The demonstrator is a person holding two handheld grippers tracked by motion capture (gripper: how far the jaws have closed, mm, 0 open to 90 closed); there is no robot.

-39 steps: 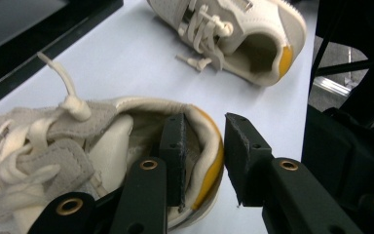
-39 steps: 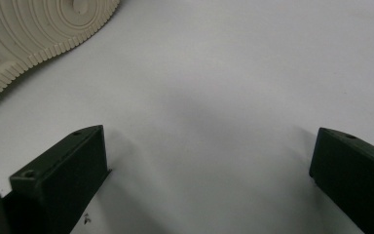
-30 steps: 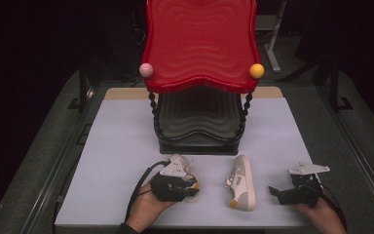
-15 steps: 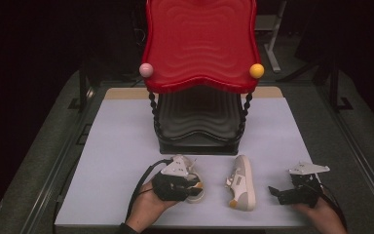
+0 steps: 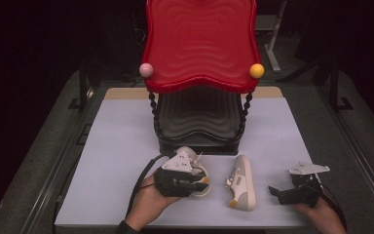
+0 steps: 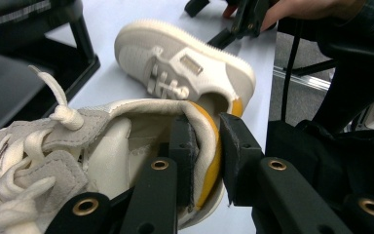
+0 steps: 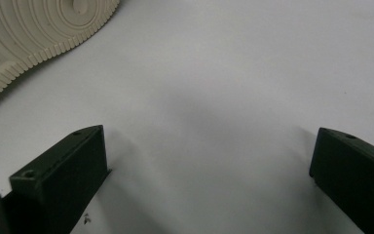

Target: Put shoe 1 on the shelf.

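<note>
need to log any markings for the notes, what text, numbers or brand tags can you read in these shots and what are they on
"2A" or similar: raised characters on the sole of the shoe lying on its side, partly cut off at the picture's edge, so the reading is unsure.
Small metal tag on that shoe's side: too small and blurred to read.
Shoe held by the left gripper: no readable text.
Red shelf: no text.
</note>
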